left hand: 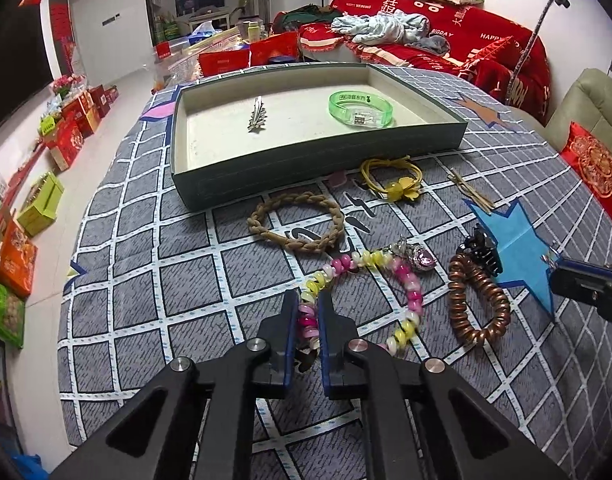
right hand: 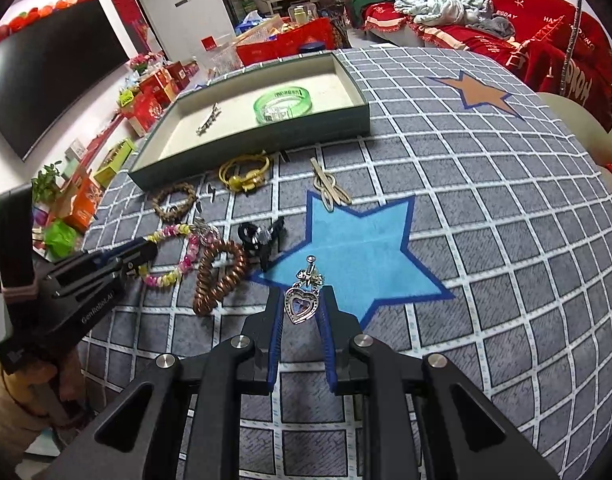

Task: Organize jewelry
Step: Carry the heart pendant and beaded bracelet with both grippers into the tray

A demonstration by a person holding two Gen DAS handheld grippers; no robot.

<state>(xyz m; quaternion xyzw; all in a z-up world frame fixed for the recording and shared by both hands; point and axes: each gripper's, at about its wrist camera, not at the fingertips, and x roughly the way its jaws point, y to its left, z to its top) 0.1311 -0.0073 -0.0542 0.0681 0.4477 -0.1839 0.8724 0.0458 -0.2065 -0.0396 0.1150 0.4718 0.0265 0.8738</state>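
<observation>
- Black linkages of the left gripper point(left hand: 308, 300) fill the foreground of its own view; its blue-padded fingers are pinched on the pink, yellow and white beaded bracelet point(left hand: 406, 280), gripping the loop's near-left stretch while the rest lies on the grey grid cloth point(left hand: 145, 272).
- Between the fingers of the right gripper point(right hand: 299, 300) sits a silver heart pendant point(right hand: 301, 304) with a purple stone, clamped at its sides, a small stud-like piece rising above it over the blue star patch point(right hand: 366, 248).
- Just right of the bracelet lies a copper spiral hair tie point(left hand: 478, 300), touching a black claw clip point(left hand: 484, 250) at the star's edge.
- A pink heart charm point(left hand: 424, 260) rests at the bracelet's far end.
- Beyond the bracelet is a tan braided ring point(left hand: 295, 220), lying flat, apart from the beads.
- Farther on, near the box front, a yellow cord hair tie with a flower point(left hand: 394, 180) lies on the cloth; to its right a beige hair clip point(right hand: 330, 192) touches the star's far point.
- The green box point(left hand: 233, 188) with a cream floor stands behind these, holding a silver leaf hair clip point(left hand: 255, 116) left of centre and a clear green bangle point(left hand: 360, 110) to the right, well apart.
- An orange star patch point(right hand: 480, 92) marks the cloth's far right.
- Red bedding point(left hand: 426, 24) with a heap of pale clothes fills the background.
</observation>
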